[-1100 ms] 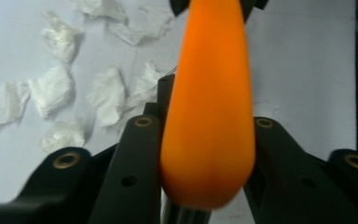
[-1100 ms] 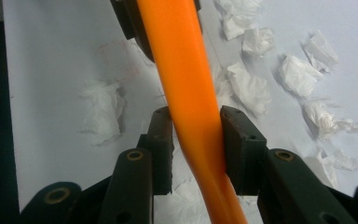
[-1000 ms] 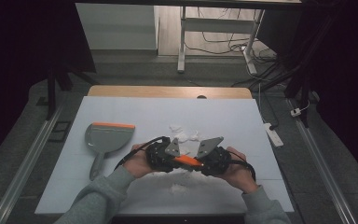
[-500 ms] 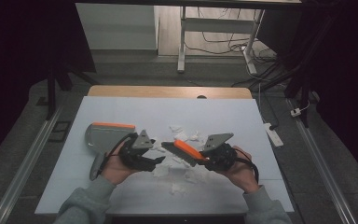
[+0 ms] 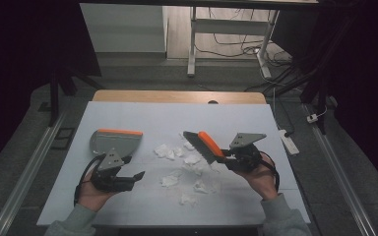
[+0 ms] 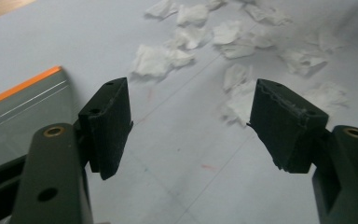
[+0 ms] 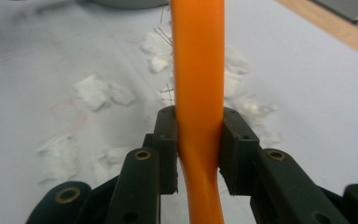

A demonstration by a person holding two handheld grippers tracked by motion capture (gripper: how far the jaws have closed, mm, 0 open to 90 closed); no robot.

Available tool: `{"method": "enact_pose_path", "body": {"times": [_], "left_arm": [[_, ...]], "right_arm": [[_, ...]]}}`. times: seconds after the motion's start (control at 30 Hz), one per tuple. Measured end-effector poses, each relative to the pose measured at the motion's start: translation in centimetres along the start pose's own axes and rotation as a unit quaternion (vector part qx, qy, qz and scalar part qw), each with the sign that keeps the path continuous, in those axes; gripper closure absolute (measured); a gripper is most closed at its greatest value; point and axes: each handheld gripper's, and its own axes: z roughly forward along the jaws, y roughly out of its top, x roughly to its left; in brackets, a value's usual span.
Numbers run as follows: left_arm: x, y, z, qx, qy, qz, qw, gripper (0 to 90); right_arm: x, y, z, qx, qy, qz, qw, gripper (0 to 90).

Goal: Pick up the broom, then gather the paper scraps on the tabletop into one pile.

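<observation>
The brush sits just right of the middle of the high view, held above the worktop with its dark bristles toward the upper left and its orange back slanting down to my right gripper. In the right gripper view the orange handle runs straight up the centre of the frame, and my two jaws are clamped on it from both sides. Below and left of the bristles, scraps of white paper lie scattered across the middle of the worktop. At the left of the high view lies the dustpan, grey with an orange front edge, flat on the worktop. My left gripper hangs just below it at the lower left; its jaws have just been opening and now stand wide with nothing between them. In the left gripper view the dustpan shows at the left edge, and the paper scraps fill the top.
</observation>
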Motion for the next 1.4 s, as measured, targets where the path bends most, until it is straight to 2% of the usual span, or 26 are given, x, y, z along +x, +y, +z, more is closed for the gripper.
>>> {"method": "enact_pose_path", "body": {"times": [0.07,0.27,0.4,0.53,0.67,0.83,0.93,1.1,1.23,1.4], "left_arm": [[0.4,-0.5,-0.2,0.000,0.004,-0.011,0.9999,29.1],[1.1,-2.0,-0.1,0.006,0.016,-0.028,0.9995,28.5],[1.3,-2.7,0.3,0.014,0.014,-0.035,0.9992,27.6],[1.5,-2.9,0.4,0.011,0.015,-0.039,0.9990,27.2],[1.9,-3.0,0.3,0.004,0.015,-0.052,0.9985,27.1],[2.0,-3.2,0.5,0.010,0.015,-0.052,0.9985,27.2],[2.0,-3.1,0.5,0.009,0.017,-0.051,0.9985,27.0],[2.2,-3.1,0.5,0.009,0.018,-0.050,0.9985,27.0],[2.3,-2.9,0.5,0.008,0.019,-0.047,0.9987,27.0],[2.3,-2.9,0.7,0.009,0.012,-0.043,0.9990,27.0]], "right_arm": [[-0.3,0.0,-0.2,-0.004,-0.017,0.009,0.9998,70.8],[-1.4,-0.6,-0.7,-0.008,-0.031,0.027,0.9991,70.8],[-1.9,-0.8,-0.9,-0.006,-0.048,0.037,0.9982,70.8],[-2.6,-1.0,-1.3,-0.010,-0.068,0.056,0.9961,70.8],[-3.2,-1.3,-1.9,-0.014,-0.086,0.072,0.9935,70.8],[-3.8,-1.6,-2.4,-0.020,-0.097,0.082,0.9917,70.8],[-3.9,-1.6,-2.5,-0.020,-0.097,0.083,0.9917,70.8],[-4.4,-1.5,-2.3,0.000,-0.106,0.085,0.9908,70.8],[-5.5,-1.2,-2.1,0.015,-0.112,0.105,0.9879,70.8],[-7.5,0.0,-1.2,0.076,-0.127,0.109,0.9829,70.9]]}}
